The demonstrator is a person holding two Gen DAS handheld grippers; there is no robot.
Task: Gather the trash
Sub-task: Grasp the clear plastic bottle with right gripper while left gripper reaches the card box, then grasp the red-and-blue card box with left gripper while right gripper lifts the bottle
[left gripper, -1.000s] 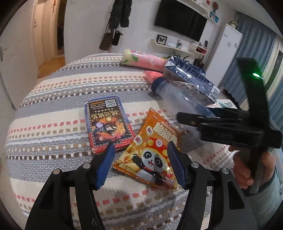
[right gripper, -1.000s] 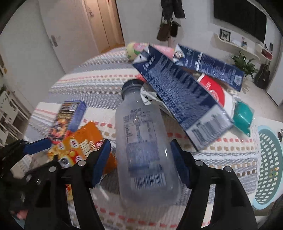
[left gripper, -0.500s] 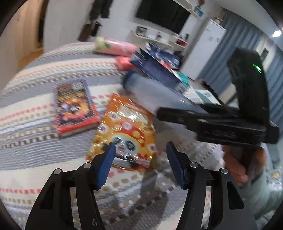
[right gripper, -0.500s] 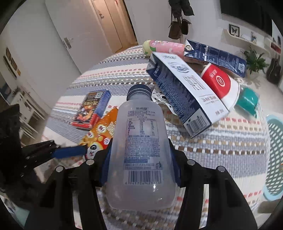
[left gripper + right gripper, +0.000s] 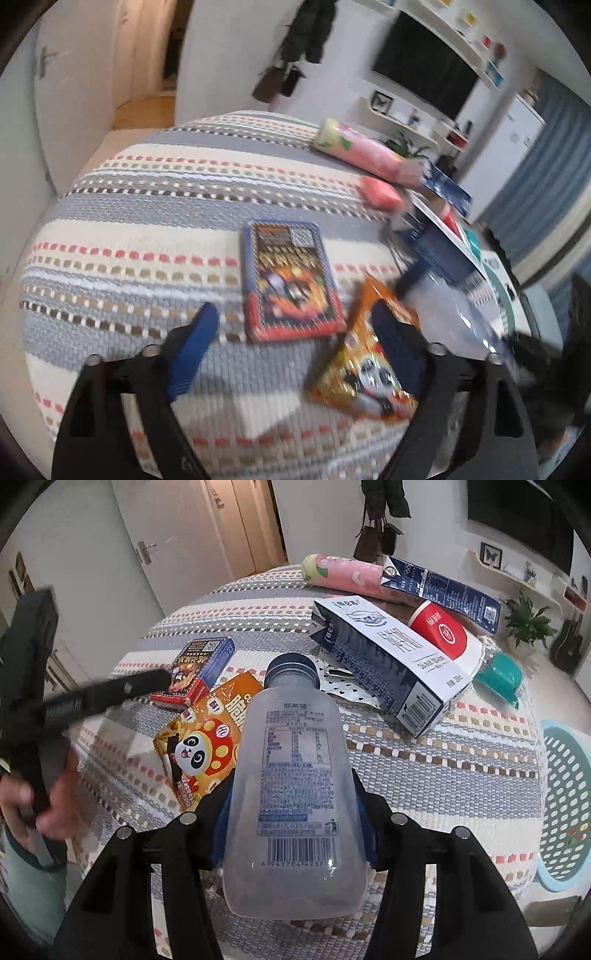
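Left wrist view, blurred: the left gripper (image 5: 291,332) has just been opening and its blue pads stand wide apart w/ nothing between them. They hang over the striped woven cloth (image 5: 147,229) – the left pad over bare cloth, the right pad in front of the orange panda snack bag (image 5: 365,365). Just left of the bag lies a flat blue-and-red card box (image 5: 288,284), face up. At right, the neck end of the frosted plastic bottle (image 5: 454,310) shows, smeared by motion. Farther back lie a pink roll (image 5: 365,151) and dark blue cartons (image 5: 439,243). Room behind: white door, dark TV on the wall, shelves, blue curtain at right.

Right wrist view, sharp: the right gripper (image 5: 293,823) is clamped on the bottle (image 5: 295,775) – pads pressed to both sides of its lower body, label and barcode up, dark blue cap pointing away. The bottle seems lifted off the cloth, but can't tell for sure. Beyond it lie the snack bag (image 5: 199,746), the card box (image 5: 201,664), a navy-and-white milk carton (image 5: 388,664), a second dark carton (image 5: 443,590), a red-and-white cup (image 5: 447,635), the pink roll (image 5: 343,576) and a teal item (image 5: 500,677). A light blue perforated basket (image 5: 565,805) stands off the right edge. At left, a hand (image 5: 48,801) holds the other gripper.
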